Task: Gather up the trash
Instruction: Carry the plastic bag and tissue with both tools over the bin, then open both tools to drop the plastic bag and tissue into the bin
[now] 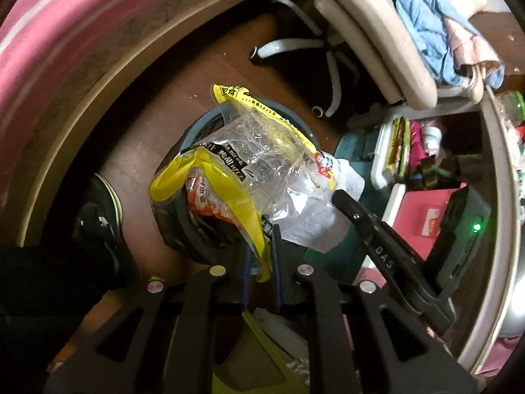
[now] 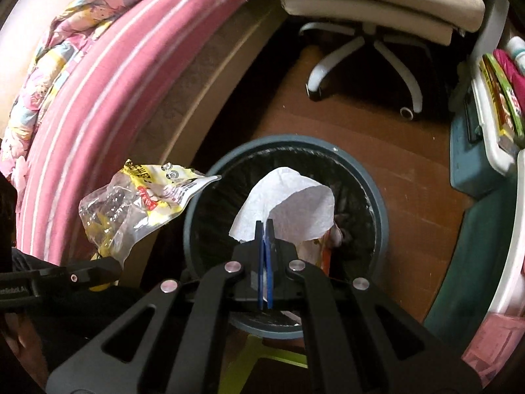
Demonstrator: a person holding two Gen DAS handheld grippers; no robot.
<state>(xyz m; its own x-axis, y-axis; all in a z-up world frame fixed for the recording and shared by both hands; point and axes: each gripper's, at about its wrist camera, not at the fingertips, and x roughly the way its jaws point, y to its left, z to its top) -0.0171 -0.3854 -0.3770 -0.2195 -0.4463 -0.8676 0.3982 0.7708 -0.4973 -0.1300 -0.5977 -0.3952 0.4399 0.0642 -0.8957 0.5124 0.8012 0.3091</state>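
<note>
Two grippers hang over one round bin [image 2: 377,197], each holding one piece of trash. The left gripper [image 1: 259,252] has its fingers nearly closed on the yellow edge of a crumpled clear-and-yellow plastic wrapper [image 1: 259,157]; the wrapper hangs above the left side of the bin's rim. The right gripper [image 2: 265,226] has its fingers pressed fully together on a white tissue [image 2: 288,210], which hangs right over the bin's mouth.

The bin is grey-blue with a black liner, and one bit of red-and-white packaging [image 1: 203,193] already lies inside. It stands on a brown wooden floor [image 2: 328,121]. To the left runs one bed [image 2: 108,98] with a pink striped sheet and a patterned quilt. Beyond the bin stands one office chair [image 2: 364,46] with a white five-star base and beige cushions, and blue and pink clothes [image 1: 436,29] are heaped on it. On the right is a white and teal shelf unit [image 2: 475,170] stuffed with books and boxes. One dark shoe [image 1: 101,216] shows on the floor at the left.

The wrapper carries black print in an Asian script that I cannot read. The right gripper's arm shows the letters "BAS".
</note>
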